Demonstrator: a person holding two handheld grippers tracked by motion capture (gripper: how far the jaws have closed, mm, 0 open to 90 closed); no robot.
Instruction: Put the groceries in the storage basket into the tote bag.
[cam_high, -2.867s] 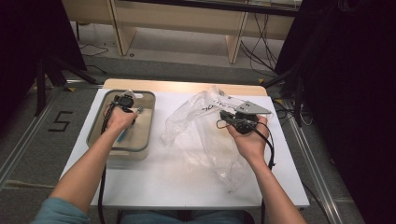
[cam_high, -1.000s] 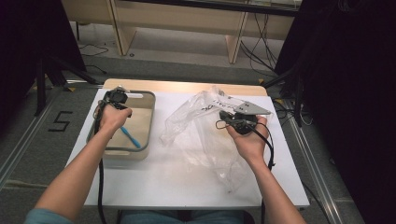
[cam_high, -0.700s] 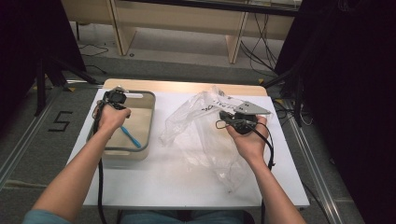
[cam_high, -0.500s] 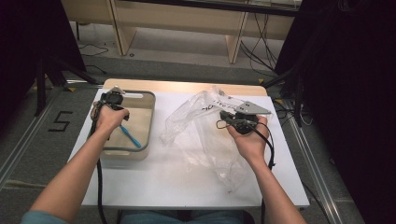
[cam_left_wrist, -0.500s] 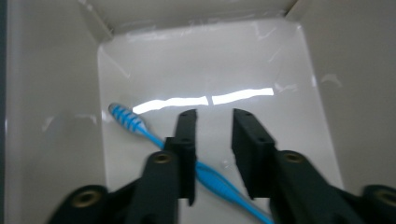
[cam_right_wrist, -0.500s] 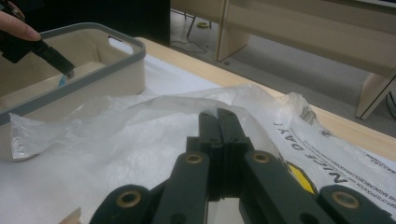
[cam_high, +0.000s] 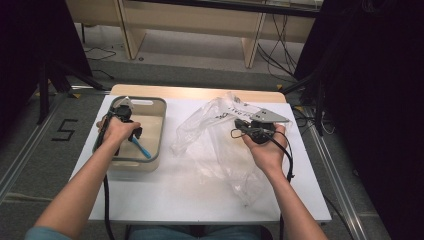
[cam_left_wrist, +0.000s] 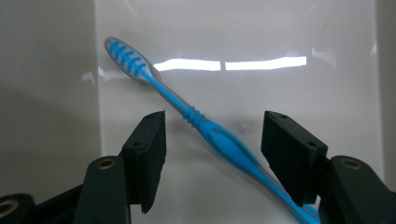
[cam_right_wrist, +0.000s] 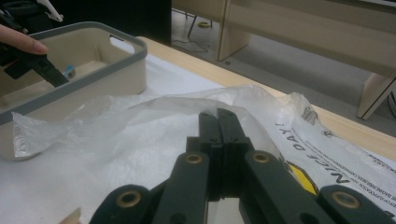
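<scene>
Blue toothbrush (cam_left_wrist: 205, 133) lies diagonally between left gripper's (cam_left_wrist: 212, 151) spread jaws — untouched.

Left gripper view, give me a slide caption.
Open left tongs poised above a blue toothbrush lying diagonally on the bin floor.
</scene>
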